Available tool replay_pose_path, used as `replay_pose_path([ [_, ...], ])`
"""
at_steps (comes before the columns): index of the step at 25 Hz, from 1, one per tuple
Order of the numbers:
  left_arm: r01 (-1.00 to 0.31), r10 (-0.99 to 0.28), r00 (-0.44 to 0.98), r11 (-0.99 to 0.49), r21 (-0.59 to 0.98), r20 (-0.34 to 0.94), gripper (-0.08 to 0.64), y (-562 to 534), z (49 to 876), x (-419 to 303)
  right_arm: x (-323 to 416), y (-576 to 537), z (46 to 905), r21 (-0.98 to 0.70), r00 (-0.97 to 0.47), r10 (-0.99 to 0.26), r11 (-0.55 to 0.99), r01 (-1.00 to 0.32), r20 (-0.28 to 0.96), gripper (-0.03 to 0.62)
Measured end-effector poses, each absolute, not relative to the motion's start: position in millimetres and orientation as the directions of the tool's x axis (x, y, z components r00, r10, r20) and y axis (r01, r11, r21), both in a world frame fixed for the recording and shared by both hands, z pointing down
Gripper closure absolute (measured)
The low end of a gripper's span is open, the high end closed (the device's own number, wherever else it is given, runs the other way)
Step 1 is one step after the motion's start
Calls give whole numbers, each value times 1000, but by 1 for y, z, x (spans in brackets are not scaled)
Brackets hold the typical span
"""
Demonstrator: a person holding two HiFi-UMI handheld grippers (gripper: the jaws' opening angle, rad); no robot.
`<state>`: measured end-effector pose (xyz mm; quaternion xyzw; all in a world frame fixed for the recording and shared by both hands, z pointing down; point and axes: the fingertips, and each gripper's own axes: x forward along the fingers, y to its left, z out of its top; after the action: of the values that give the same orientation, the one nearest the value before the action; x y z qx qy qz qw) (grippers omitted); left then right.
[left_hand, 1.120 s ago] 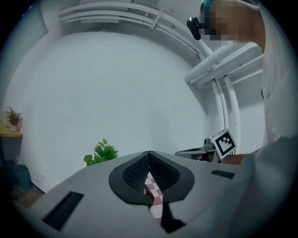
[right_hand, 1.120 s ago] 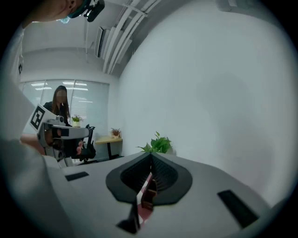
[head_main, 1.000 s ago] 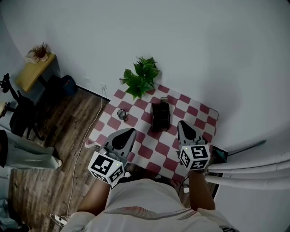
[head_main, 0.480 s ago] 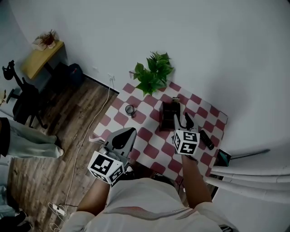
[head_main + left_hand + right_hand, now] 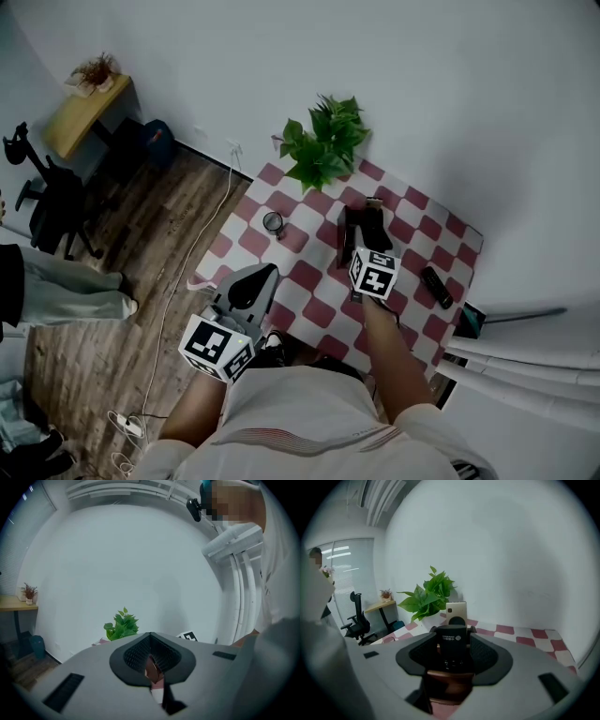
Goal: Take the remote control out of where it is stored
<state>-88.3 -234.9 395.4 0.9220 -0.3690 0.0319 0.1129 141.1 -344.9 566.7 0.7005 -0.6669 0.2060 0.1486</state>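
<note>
The remote control (image 5: 452,644) is seen standing upright in a dark holder (image 5: 449,686) on the red-and-white checked surface (image 5: 314,309); it is flanked by the right claw (image 5: 452,633), whose jaws have just been opening and are held apart, one on each side of the remote, with the pads not pressed against it; a pale upright slab (image 5: 456,611) is seen just behind the remote; a leafy plant (image 5: 323,150) is set at the far edge of the surface, a small cup (image 5: 273,222) to the holder's left, and a slim black object (image 5: 436,286) is laid flat to its right; the left claw (image 5: 150,637) is held with its jaws together at the near edge of the surface, well apart from the holder.
</note>
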Motion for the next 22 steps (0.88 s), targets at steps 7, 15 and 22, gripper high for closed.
replay_pose_path([
  [7,-690,-674,724,-699,189,148,554,-240,399,-90,143,-347,575,-51,59,-864,-97,-994,500,393],
  [15,-669,-657,742,-719,188,129,554,-235,395,-78,146,-327,497,-77,-16,-927,-14,-997,374,396],
  [22,-624,-616,780,-755,199,109,552,-225,392,-51,177,-287,426,30,-74,-927,92,-995,367,400],
])
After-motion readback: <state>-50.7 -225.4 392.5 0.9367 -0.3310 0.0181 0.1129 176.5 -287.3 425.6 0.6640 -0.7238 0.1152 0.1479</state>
